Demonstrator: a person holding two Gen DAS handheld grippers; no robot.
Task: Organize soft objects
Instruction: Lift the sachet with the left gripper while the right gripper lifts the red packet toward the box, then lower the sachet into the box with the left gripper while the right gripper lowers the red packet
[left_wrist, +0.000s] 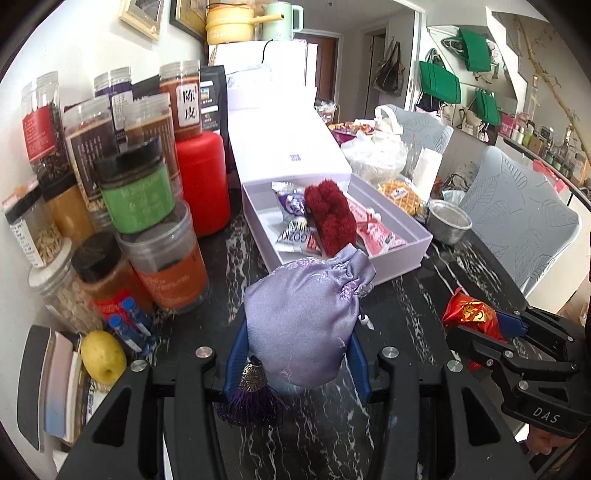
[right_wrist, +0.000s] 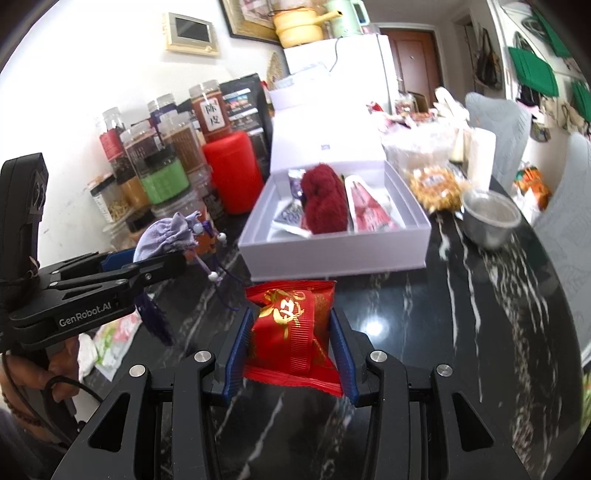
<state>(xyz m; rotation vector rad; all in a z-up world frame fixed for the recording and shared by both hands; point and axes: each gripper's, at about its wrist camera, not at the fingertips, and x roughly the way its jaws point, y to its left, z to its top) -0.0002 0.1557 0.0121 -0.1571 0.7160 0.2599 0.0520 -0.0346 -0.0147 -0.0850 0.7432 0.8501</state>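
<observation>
the left gripper (left_wrist: 295, 354) is clenched on a lilac satin drawstring pouch (left_wrist: 306, 317), its blue pads pressed into both sides of the cloth; a purple tassel (left_wrist: 251, 402) with a metal cap hangs from the pouch at about 7 o'clock of it. the pouch is lifted just short of the near wall of the open white gift box (left_wrist: 413, 221), which lies at 12 o'clock from the gripper on the black marble table (left_wrist: 332, 435).

inside the box a dark red fluffy pouch (left_wrist: 330, 218) lies across the middle, with snack packets (left_wrist: 291, 236) under and beside it at 9 o'clock and a pink packet (left_wrist: 373, 229) at 3 o'clock.

the right gripper (right_wrist: 291, 350) is grasping a red foil packet with gold lettering (right_wrist: 291, 328), pinched between its blue pads, held over the table near the box's front wall, the box at 12 o'clock from it. in the right wrist view the left gripper with its pouch sits at 9 o'clock.

at 10 o'clock of the box stand a red canister (left_wrist: 203, 181) and stacked spice jars (left_wrist: 136, 184); a lemon (left_wrist: 102, 356) lies at 8 o'clock. a metal bowl (left_wrist: 448, 219) rests on the table just beside the box's 3 o'clock wall.
</observation>
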